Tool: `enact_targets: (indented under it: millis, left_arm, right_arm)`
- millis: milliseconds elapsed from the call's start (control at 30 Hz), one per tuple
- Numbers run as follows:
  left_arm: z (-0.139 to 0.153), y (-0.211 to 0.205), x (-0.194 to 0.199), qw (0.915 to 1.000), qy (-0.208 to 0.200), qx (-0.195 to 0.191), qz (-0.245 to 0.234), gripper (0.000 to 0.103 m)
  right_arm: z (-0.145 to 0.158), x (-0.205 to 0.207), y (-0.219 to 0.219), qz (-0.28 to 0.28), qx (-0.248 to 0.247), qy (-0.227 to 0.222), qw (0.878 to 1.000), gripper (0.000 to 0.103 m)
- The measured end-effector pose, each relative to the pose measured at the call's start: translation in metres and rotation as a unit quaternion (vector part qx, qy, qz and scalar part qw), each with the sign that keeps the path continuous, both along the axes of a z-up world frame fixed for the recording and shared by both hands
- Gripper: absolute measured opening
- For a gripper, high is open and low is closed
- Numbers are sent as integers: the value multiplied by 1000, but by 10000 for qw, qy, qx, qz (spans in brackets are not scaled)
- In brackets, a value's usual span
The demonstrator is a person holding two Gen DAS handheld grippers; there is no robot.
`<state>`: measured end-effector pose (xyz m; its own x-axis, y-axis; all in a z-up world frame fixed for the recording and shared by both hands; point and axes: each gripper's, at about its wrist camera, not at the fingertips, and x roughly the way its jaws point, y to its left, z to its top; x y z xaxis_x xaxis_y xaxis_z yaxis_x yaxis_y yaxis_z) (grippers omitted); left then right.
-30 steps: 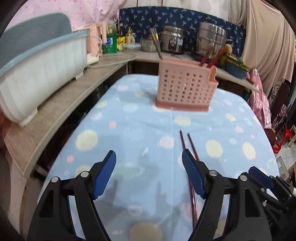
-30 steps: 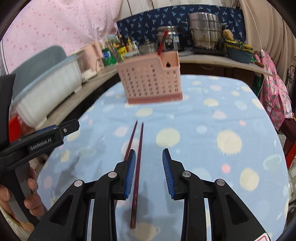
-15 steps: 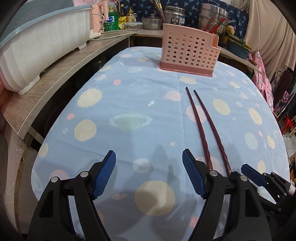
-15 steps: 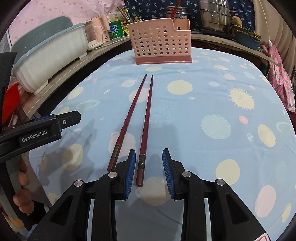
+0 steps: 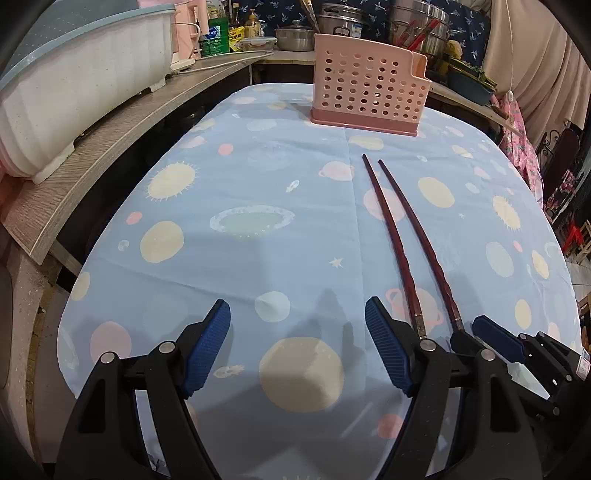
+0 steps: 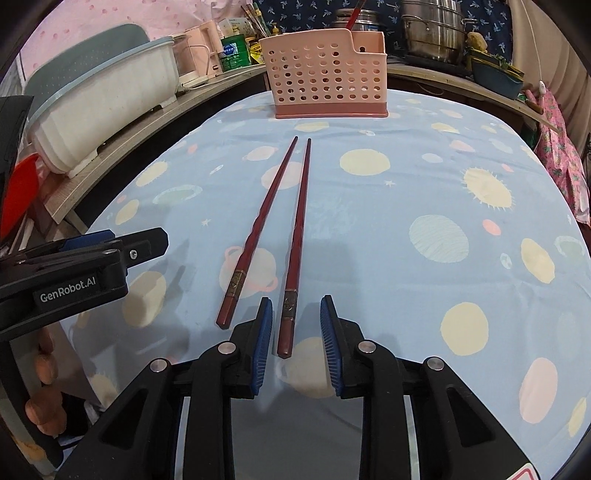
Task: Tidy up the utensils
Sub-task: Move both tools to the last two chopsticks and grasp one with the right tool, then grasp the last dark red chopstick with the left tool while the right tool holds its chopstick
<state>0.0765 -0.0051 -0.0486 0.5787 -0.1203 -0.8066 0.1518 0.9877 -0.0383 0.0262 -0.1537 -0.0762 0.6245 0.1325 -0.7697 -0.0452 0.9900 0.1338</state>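
Nearest in the right wrist view, the right gripper (image 6: 296, 325) hangs low over the table with its jaws closing; the thick end of one chopstick (image 6: 295, 254) lies between the blue pads (image 6: 263, 343), which do not yet press on it. Just to its left lies the second chopstick (image 6: 258, 236), outside the jaws, its thick end beside the left pad. Both dark red sticks lie flat on the light blue tablecloth (image 6: 424, 192) printed with planets and suns, nearly side by side, their thin tips pointing away toward the pink holder (image 6: 328, 88). The left gripper (image 5: 297, 334) hovers to the left of the pair with its jaws spread wide and only cloth between them; in its view the sticks run past its right finger. Farther off, the perforated pink holder stands upright on the far part of the table, well apart from the stick tips. Beyond and to the left, a white tub (image 6: 110, 110) sits on a wooden shelf (image 5: 92, 155), with steel pots (image 6: 432, 29) behind.
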Motion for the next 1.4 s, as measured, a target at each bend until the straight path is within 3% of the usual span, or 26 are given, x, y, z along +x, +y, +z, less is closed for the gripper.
enact_targets:
  millis: [233, 567, 900, 1400]
  left_arm:
    - [-4, -4, -1, 10000, 60, 16, -45, 73]
    - [-8, -9, -2, 9998, 119, 47, -136, 77]
    - [-10, -22, -11, 9994, 145, 78, -318, 86]
    - [-22, -57, -11, 9971, 318, 96, -690, 87]
  right_arm:
    - [-1, -1, 3, 20, -82, -35, 10000, 25]
    - [-2, -2, -3, -142, -146, -53, 9998, 7]
    - [-2, -16, -16, -349, -48, -94, 9993, 7]
    - [-3, -34, -45, -730, 118, -100, 9972, 7]
